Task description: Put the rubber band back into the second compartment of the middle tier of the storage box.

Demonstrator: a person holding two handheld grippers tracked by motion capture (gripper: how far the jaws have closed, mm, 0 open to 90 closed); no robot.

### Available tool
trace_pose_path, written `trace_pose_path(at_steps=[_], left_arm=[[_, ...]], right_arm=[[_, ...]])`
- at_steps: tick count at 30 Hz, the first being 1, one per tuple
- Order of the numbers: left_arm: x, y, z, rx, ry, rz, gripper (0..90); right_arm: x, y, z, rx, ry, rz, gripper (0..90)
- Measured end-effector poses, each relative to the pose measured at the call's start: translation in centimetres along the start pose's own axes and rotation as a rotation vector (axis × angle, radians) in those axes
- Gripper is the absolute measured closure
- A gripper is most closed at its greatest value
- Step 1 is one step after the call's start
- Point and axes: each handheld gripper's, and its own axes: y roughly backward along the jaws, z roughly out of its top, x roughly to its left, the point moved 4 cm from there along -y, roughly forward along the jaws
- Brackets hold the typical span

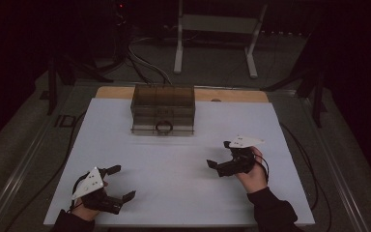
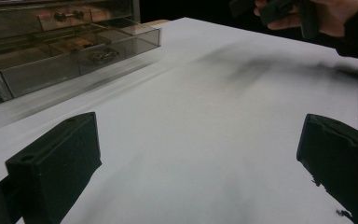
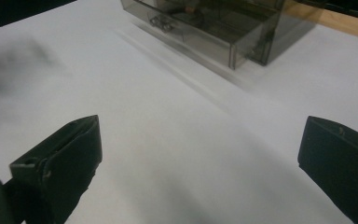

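A smoky see-through drawer box [image 1: 163, 108] stands at the back middle of the white table [image 1: 183, 183]. Its bottom drawer [image 2: 74, 58] is pulled out a little, with a ring handle [image 1: 164, 127] at the front. My left gripper [image 1: 124, 182] rests near the front left corner, open, nothing between its jaws [image 2: 200, 154]. My right gripper [image 1: 219, 154] is held at the right of centre, open and empty [image 3: 200, 154], and points toward the box [image 3: 223, 28]. The left gripper view catches the person's right hand [image 2: 326, 14] at top right.
A strip of bare wood [image 1: 232, 95] runs behind the white sheet. Beyond the table stand a white frame's legs [image 1: 215, 38], black stands [image 1: 53, 82] and cables [image 1: 145, 63] on the floor. A cable [image 1: 299, 145] trails off the right edge.
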Motion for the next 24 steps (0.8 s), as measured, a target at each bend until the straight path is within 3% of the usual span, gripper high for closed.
trace_pose_path(at_steps=[14,19,24], left_arm=[[0.0,0.1,0.0,0.001,0.0,0.0,0.2],[-0.1,0.0,0.0,0.001,0.002,0.001,0.2],[-0.1,0.0,-0.1,0.005,0.001,0.003,0.2]], right_arm=[[-0.4,2.6,-4.4,-0.006,-0.013,-0.04,0.0],[-0.6,3.7,-5.5,-0.041,-0.021,-0.03,0.0],[-0.7,4.8,-6.4,-0.042,-0.019,-0.066,0.0]])
